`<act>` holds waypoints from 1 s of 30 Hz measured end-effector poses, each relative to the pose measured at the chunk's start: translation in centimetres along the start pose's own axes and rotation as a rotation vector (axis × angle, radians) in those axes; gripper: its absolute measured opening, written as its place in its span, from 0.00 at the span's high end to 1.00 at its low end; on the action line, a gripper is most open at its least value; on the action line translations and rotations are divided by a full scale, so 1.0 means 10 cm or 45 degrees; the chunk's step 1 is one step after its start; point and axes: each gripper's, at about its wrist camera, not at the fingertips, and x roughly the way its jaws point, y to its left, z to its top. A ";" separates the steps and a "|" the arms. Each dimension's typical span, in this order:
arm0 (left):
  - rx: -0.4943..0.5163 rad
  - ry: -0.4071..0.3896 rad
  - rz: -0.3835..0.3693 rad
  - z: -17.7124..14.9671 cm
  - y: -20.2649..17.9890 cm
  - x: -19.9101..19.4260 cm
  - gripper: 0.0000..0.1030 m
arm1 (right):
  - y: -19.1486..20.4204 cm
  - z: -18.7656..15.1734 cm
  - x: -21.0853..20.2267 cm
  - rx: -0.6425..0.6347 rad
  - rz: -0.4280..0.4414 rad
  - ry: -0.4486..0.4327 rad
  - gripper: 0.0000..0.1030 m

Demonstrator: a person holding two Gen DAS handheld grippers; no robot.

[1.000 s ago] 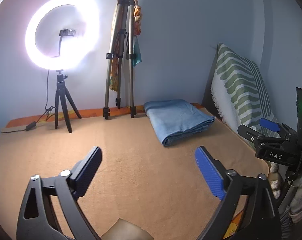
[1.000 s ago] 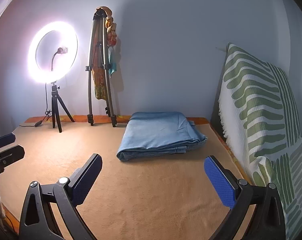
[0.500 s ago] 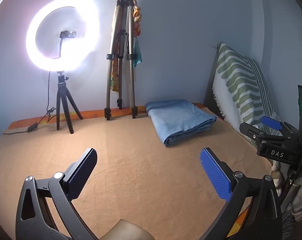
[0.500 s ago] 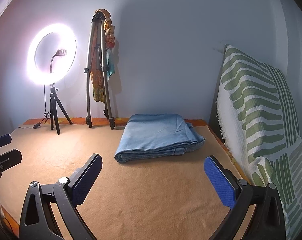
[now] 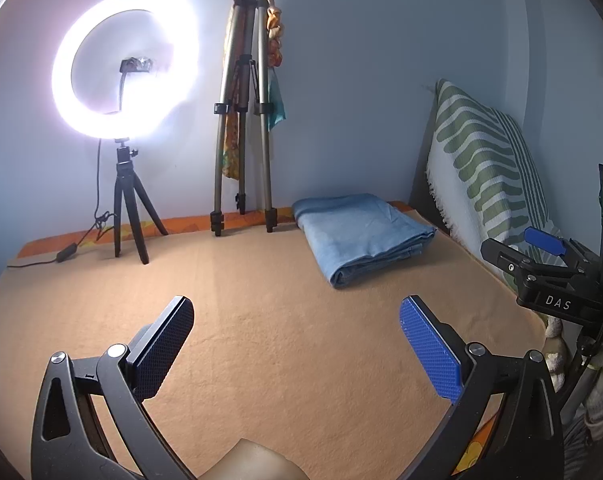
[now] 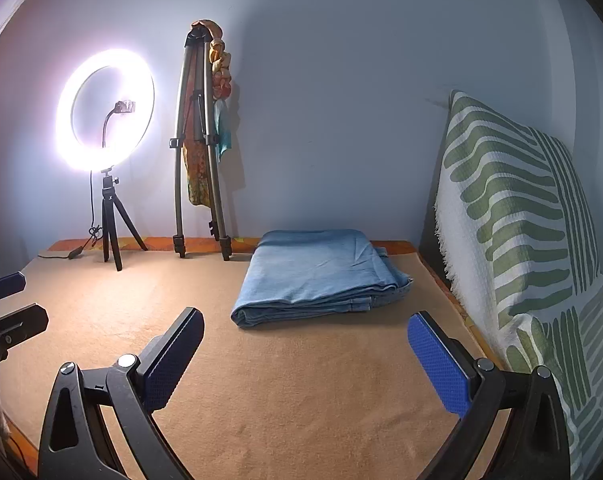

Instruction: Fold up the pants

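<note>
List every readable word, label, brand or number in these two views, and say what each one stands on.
"DAS": white letters on the black body of the right tool, at the right edge of the left wrist view.
Nothing else is readable; the folded light-blue denim pants show no legible label.

Lit ring light [image 6: 105, 110], tripod [image 6: 199, 152] by wall; striped pillow [image 6: 517, 216] right.

Pants [image 6: 317, 276] on blanket [image 6: 301, 400], right of tripod [image 6: 199, 152]; cushion [image 6: 533, 248] probably beside.
</note>
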 end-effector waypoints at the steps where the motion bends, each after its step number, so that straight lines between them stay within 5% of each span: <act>1: 0.002 0.001 -0.001 0.00 0.00 0.00 0.00 | 0.00 0.00 0.00 0.001 0.001 0.000 0.00; 30: 0.003 0.004 0.028 -0.05 0.02 0.03 0.01 | 0.06 -0.05 0.01 0.002 0.010 0.010 0.00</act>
